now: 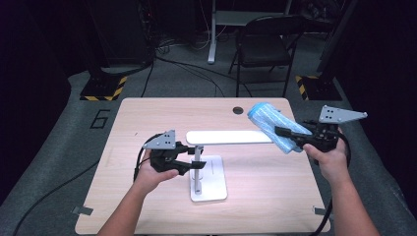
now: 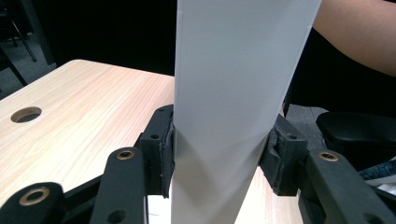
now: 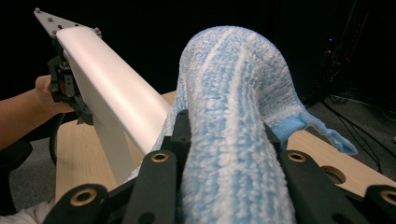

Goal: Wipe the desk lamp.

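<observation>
A white stand rests on the table, with a flat base (image 1: pixel 211 184), a thin post (image 1: pixel 197 169) and a long flat white bar (image 1: pixel 228 137) on top. My left gripper (image 1: pixel 189 158) is shut on the white bar (image 2: pixel 233 70) near its left end, pads pressed on both edges (image 2: pixel 219 158). My right gripper (image 1: pixel 287 135) is shut on a blue-and-white striped towel (image 1: pixel 272 124), holding it against the bar's right end. In the right gripper view the towel (image 3: pixel 233 93) bulges up between the jaws (image 3: pixel 229 140), beside the bar (image 3: pixel 116 88).
The light wooden table (image 1: pixel 147 113) has a round cable hole (image 1: pixel 238 110) at its far edge. A black folding chair (image 1: pixel 268 44) stands behind the table. Yellow-and-black striped stand feet (image 1: pixel 103 91) sit on the grey floor at both far corners.
</observation>
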### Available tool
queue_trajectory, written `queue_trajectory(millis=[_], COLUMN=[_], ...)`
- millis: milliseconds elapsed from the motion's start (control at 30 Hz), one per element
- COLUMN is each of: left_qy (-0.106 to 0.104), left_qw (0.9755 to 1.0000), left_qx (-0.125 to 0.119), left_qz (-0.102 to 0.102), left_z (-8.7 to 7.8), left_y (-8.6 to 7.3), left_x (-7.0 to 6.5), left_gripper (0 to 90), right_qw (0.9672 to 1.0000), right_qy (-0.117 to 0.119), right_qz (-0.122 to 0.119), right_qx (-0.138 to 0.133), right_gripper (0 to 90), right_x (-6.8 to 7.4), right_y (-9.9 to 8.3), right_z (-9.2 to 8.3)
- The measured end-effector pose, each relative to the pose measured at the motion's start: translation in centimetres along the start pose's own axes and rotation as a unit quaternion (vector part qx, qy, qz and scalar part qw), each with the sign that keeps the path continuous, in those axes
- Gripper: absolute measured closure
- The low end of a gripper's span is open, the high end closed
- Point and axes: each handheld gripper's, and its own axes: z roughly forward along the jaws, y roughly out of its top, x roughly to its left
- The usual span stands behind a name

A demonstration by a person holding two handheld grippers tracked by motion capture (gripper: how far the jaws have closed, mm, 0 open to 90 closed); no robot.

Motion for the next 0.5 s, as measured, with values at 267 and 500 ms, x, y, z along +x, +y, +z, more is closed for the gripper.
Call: queue_trajectory(millis=[267, 500], left_qy=[0.0, 0.002], left_qw=[1.0, 1.0], left_qx=[-0.002, -0.005], left_qz=[-0.003, -0.001], left_z=[0.1, 0.0], left_y=[0.0, -0.1], left_x=[-0.1, -0.1], left_gripper=[51.4, 51.4], right_qw=[0.9997, 0.9981], right_qy=[0.013, 0.019], right_qz=[-0.019, -0.055], right_qx=[0.004, 0.017], right_gripper=[69.3, 69.2], right_x=[2.1, 6.6], right_y=[1.4, 4.2], right_z=[2.5, 6.6])
